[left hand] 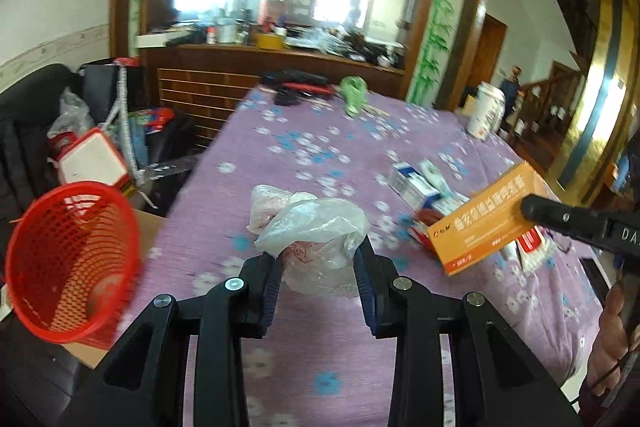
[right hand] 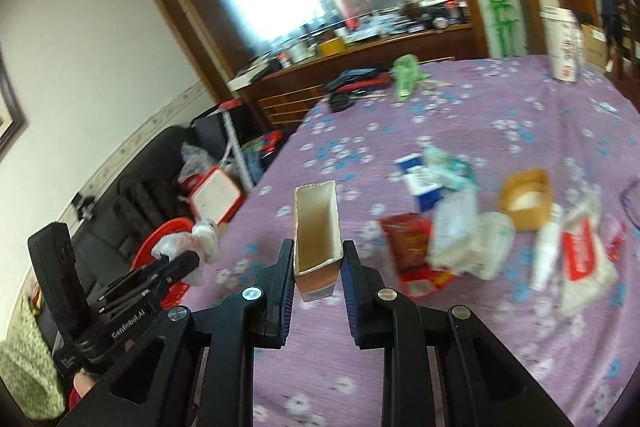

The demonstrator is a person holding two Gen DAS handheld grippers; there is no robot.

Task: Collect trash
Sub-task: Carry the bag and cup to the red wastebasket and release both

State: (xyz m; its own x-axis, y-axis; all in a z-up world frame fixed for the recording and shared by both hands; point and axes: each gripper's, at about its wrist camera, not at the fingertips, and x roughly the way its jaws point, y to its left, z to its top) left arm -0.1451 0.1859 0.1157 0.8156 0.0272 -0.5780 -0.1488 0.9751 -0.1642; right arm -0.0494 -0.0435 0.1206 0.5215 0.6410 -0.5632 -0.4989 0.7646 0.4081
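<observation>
Crumpled plastic bag: clamped in the left gripper, above the purple floral tablecloth. Open orange carton: pinched by the right gripper. Red mesh basket: beside the table's left edge. Loose wrappers: on the cloth, right.

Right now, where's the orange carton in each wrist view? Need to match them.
Left wrist: orange carton at right of centre, seen side-on with its printed face, clamped at its right end by the right gripper.
Right wrist: bottom centre, seen end-on with its open top, between the right gripper's blue pads.
Shared landmark: the green bag at the far end of the purple floral tablecloth.
</observation>
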